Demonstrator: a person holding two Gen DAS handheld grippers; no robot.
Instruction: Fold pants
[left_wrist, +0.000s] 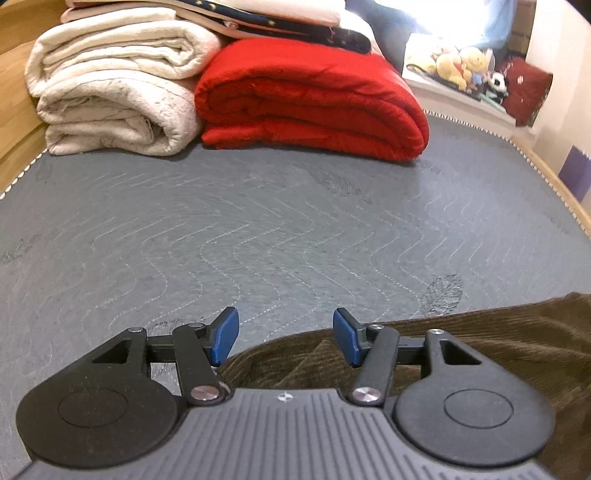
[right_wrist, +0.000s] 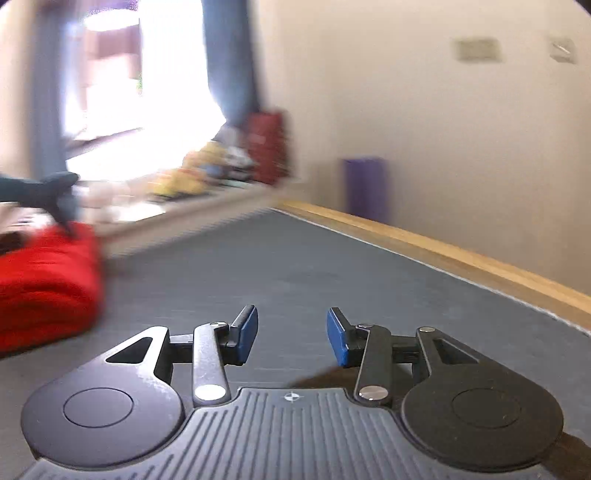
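Observation:
Brown corduroy pants (left_wrist: 480, 343) lie on the grey quilted mat (left_wrist: 258, 221) at the lower right of the left wrist view, reaching under my left gripper. My left gripper (left_wrist: 286, 338) is open and empty, its blue pads (left_wrist: 225, 336) just above the pants' near edge. In the right wrist view, which is blurred by motion, my right gripper (right_wrist: 291, 338) is open and empty over the mat (right_wrist: 295, 266). A dark sliver of the pants (right_wrist: 325, 378) shows just below its fingers.
A folded red blanket (left_wrist: 314, 99) and a folded white blanket (left_wrist: 110, 85) with more folded cloth on top lie at the mat's far edge. Plush toys (left_wrist: 461, 66) sit on a ledge beyond. A wooden border (right_wrist: 443, 251) and wall run along the right.

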